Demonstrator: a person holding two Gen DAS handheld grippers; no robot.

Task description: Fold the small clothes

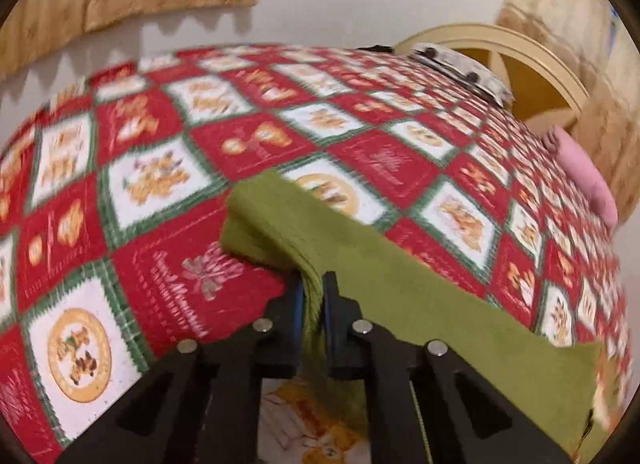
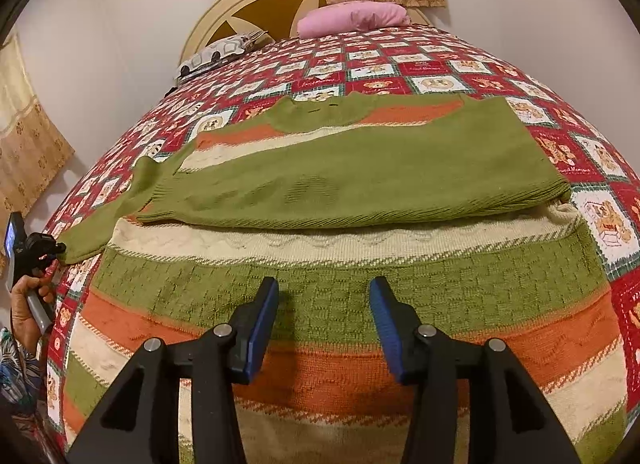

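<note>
We have the striped sweater (image 2: 344, 296) lying flat on the bed (image 2: 452, 68), over the red patchwork quilt. Its plain green back (image 2: 360, 168) is already turned up over the body, so we judge one fold made. The long green sleeve (image 2: 100, 220) trails out to the left side, not yet brought in; folding it across, and likely another fold, is what remains.

Our left claw (image 1: 311, 296) is clenched on the ribbed cuff of that sleeve (image 1: 276, 220), the knit pinched tight between its pads. Our right claw (image 2: 324, 324) hovers about half open above the green basket-weave band of the sweater, holding nothing; whether its tips touch the knit we cannot tell.
</note>
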